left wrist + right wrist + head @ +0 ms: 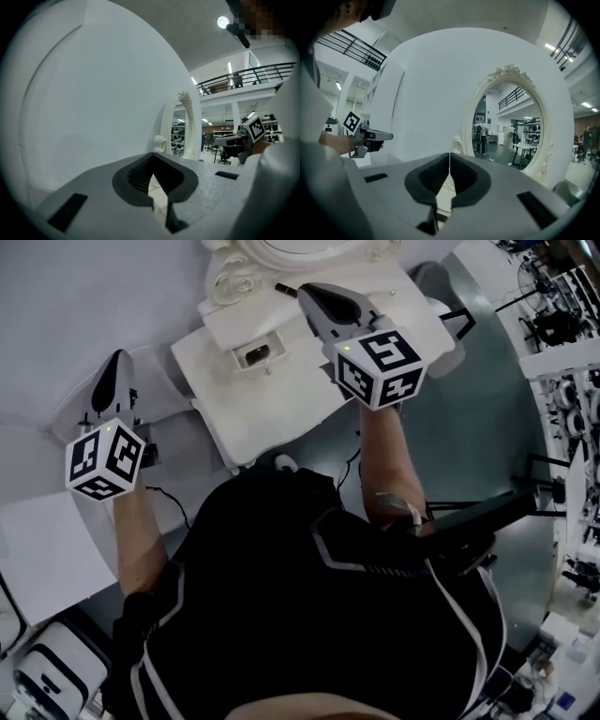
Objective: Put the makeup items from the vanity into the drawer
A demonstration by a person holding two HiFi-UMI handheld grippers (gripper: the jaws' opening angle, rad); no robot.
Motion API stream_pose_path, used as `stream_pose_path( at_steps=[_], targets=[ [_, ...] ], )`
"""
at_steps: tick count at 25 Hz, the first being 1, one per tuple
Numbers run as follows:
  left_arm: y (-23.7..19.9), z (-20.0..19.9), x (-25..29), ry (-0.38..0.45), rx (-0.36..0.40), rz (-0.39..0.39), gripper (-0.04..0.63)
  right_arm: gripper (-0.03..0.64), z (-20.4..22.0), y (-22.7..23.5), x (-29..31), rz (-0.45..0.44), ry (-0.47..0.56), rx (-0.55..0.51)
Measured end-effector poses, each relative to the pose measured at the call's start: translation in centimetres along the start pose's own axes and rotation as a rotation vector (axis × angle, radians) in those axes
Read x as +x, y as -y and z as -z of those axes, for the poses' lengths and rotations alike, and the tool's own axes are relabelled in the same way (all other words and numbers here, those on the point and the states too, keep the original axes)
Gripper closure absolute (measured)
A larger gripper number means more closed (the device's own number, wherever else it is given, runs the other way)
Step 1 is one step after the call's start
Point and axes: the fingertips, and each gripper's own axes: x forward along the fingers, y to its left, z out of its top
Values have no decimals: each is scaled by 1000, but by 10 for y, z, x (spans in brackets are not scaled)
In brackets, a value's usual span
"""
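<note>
Head view: the white vanity's (272, 413) one small drawer (277, 345) stands pulled open with one dark item (255, 355) inside. One slim dark item (285, 288) lies on top near the mirror (231, 279). I hold two grippers level, pointing forward: left gripper (118, 356) beside the vanity, right gripper (311, 294) over it, both closed, empty.

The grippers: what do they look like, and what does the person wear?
Both the left gripper and right gripper are light grey with dark pads; each carries a white cube with black square markers. The person wears a black top with pale stripes.
</note>
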Motion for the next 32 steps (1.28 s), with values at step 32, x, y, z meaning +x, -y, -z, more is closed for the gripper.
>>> stream_pose_path(
  at_steps=[32],
  targets=[
    [17,-1,4,-19,21,14,592,613,-1,23,-5,76,9,24]
  ],
)
